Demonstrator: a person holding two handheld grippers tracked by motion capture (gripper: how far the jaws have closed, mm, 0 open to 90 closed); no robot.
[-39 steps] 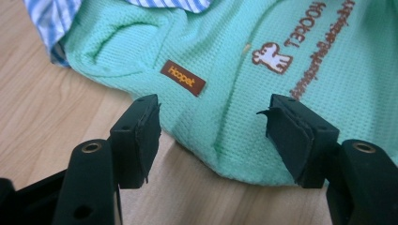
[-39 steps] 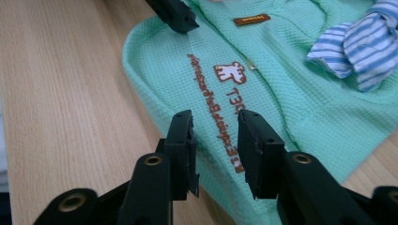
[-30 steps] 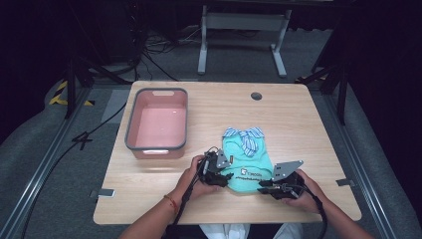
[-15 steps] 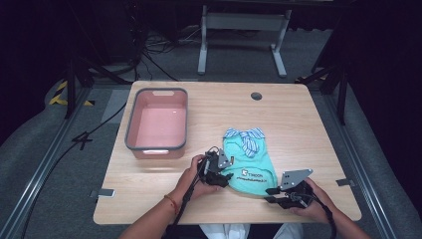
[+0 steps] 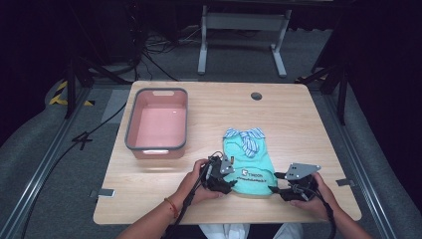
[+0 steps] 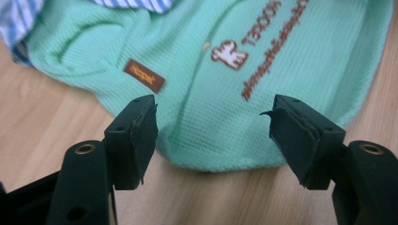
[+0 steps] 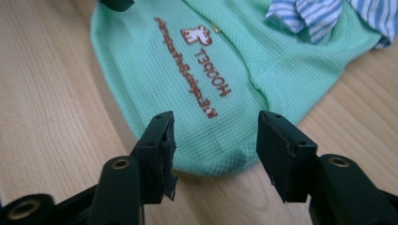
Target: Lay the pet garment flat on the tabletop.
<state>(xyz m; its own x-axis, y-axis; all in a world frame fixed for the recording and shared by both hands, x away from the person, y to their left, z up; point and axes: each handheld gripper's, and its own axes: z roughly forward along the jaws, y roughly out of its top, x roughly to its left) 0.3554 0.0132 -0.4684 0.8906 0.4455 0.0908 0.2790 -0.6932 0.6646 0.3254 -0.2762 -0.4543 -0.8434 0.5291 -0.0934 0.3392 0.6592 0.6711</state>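
Your left gripper (image 5: 225,180) and right gripper (image 5: 278,190) flank the shirt's (image 5: 249,160) near hem, jaws spread, nothing grasped yet; the bin (image 5: 130,133) sits empty.

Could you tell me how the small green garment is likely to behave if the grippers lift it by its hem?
The green garment looks like thin waffle knit lying flat on the table, so it would probably droop and fold. Its striped collar already lies rumpled, suggesting limp cloth. It is likely light, and pushing may bunch it rather than slide it.
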